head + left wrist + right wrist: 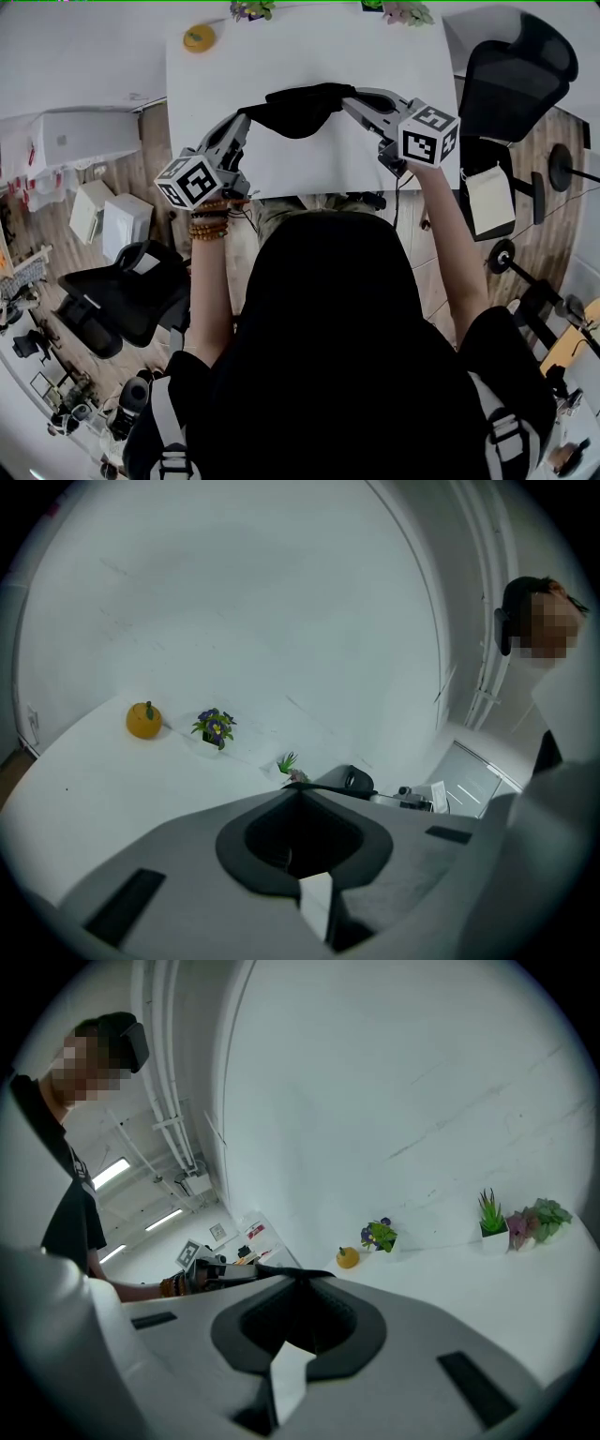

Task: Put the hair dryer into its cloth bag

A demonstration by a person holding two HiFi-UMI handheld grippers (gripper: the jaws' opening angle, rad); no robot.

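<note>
jaws of left gripper (247, 118) and right gripper (349, 97) clamp cloth bag (300, 111) edges; contents hidden

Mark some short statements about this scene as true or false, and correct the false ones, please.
1. The left tongs and the right tongs are both shut on the black cloth bag. True.
2. The bag lies flat on the floor. False: it is stretched between the two tongs, over the white table.
3. An orange ornament sits near a far corner of the table. True.
4. The table carries no plants. False: small potted plants stand along its far edge.
</note>
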